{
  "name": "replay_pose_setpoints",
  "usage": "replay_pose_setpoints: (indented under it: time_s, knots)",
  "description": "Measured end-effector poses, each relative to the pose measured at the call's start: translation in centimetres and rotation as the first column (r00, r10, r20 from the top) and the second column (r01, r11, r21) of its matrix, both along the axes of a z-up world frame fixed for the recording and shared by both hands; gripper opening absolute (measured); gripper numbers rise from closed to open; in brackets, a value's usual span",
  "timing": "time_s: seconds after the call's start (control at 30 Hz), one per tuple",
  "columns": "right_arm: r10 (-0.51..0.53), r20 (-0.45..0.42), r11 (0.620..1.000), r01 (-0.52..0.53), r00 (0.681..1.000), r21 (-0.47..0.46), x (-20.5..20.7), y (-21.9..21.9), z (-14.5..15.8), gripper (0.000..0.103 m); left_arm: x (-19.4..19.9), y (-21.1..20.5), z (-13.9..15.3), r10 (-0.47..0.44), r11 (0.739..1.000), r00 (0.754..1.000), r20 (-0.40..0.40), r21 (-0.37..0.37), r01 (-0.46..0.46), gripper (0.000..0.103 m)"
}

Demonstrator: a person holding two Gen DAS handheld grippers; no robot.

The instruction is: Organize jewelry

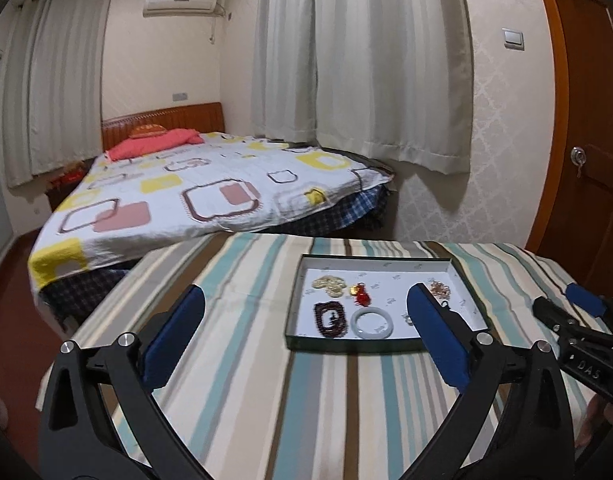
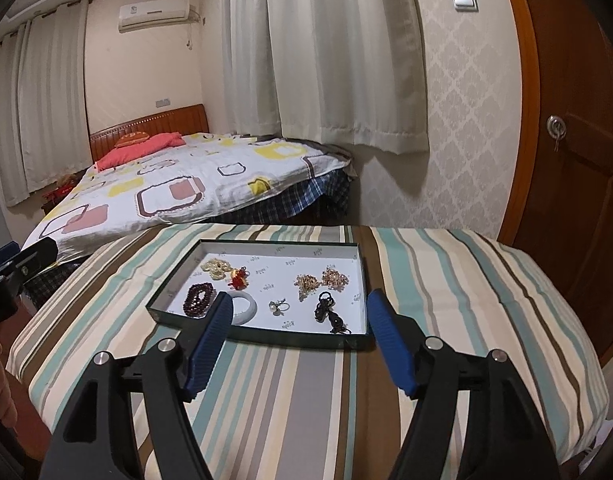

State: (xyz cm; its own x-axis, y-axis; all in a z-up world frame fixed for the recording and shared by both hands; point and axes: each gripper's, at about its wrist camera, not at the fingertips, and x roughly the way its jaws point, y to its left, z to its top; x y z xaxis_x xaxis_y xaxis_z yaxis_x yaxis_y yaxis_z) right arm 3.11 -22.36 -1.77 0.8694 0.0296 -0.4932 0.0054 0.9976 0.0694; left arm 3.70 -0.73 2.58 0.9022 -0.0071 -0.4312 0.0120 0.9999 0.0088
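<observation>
Hovering above the striped cloth [image 2: 446,280] with left gripper [image 1: 306,332] and right gripper [image 2: 298,328] both spread wide, grasping nothing. Jewelry pieces already lying inside the shallow tray [image 2: 266,245]: white bangle [image 2: 244,306], dark bead bracelet [image 2: 198,299], gold clusters [image 2: 320,280]. Likely finishing; otherwise next choosing one piece and pinching gently.

Bedroom: bed [image 2: 154,184] with patterned cover, wooden headboard [image 2: 150,126]. Pale curtains [image 2: 326,52], air conditioner [image 2: 154,14], brown door [image 2: 578,140] at right.
</observation>
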Motion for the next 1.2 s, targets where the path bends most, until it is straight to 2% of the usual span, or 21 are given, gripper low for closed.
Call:
replay_pose_setpoints:
  time_s: [0.13,0.43,1.2]
  knots:
    - [-0.001,0.024,1.0,0.001,1.0,-0.007,-1.0,0.2,0.8,0.069,-1.5,0.5,0.9,0.023,1.0,0.999,0.03,0.001,-0.023,0.099]
    - [-0.012,0.056,1.0,0.013,0.998,-0.022,-2.6,0.3,1.8,0.071,-3.5,0.3,1.8,-0.006,1.0,0.999,0.047,-0.011,0.006,0.099]
    - [-0.013,0.079,0.999,0.016,0.997,-0.039,-3.7,0.7,2.3,0.072,-4.2,-0.1,1.7,-0.015,1.0,0.999,0.048,-0.01,0.015,0.099]
